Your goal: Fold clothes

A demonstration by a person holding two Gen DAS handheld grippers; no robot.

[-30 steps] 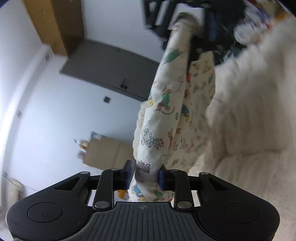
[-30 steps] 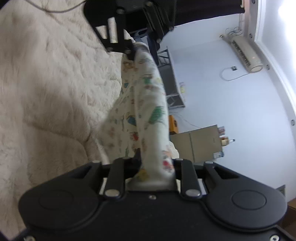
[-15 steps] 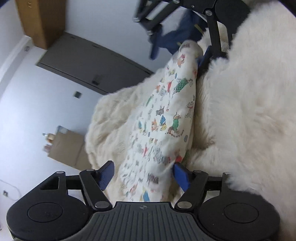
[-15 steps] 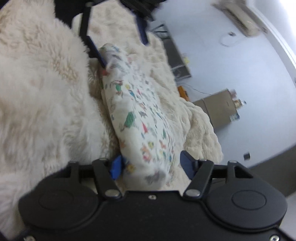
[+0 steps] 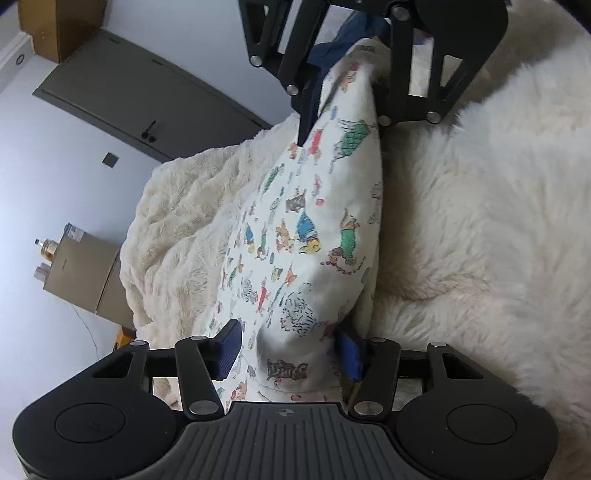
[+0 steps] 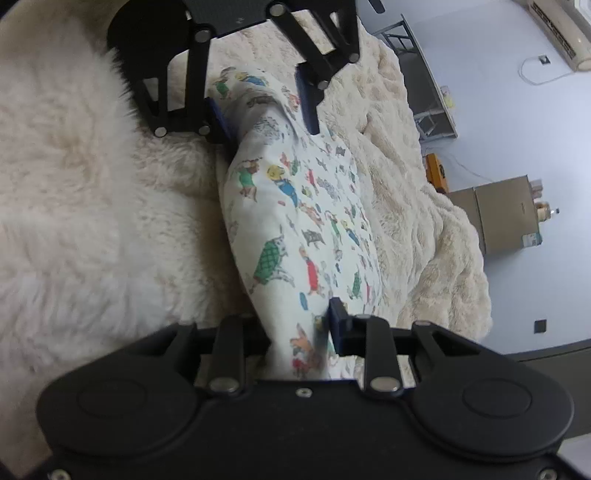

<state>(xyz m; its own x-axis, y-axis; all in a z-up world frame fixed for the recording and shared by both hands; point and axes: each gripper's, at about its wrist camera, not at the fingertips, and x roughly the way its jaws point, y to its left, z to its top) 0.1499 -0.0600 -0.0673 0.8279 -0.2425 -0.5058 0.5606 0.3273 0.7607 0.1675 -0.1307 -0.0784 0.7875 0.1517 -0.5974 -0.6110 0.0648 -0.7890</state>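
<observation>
A white garment [image 5: 314, 229] printed with small coloured animals lies as a long folded strip on the cream fluffy blanket [image 5: 480, 240]. One end runs between the blue pads of my left gripper [image 5: 290, 350]. Its jaws are closing, and the left pad [image 5: 229, 349] still stands off the cloth. In the right wrist view the garment [image 6: 295, 221] stretches away from my right gripper [image 6: 295, 328], whose jaws are closing onto the other end. The right pad [image 6: 338, 325] touches the cloth; the other pad is hidden behind it. Each gripper shows at the top of the other's view: right gripper [image 5: 343, 99], left gripper [image 6: 262, 107].
The blanket [image 6: 92, 203] covers the whole bed and falls off at its far edge. Beyond it stand a cardboard box [image 5: 81, 280] with bottles on top, a grey door [image 5: 140, 96] and a metal rack [image 6: 428, 92]. Dark blue cloth [image 5: 354, 33] shows behind the right gripper.
Both grippers sank with the garment, which hung stretched between them and now lies on the blanket. Both pairs of jaws let go and spread, then narrowed again, the right one more.
</observation>
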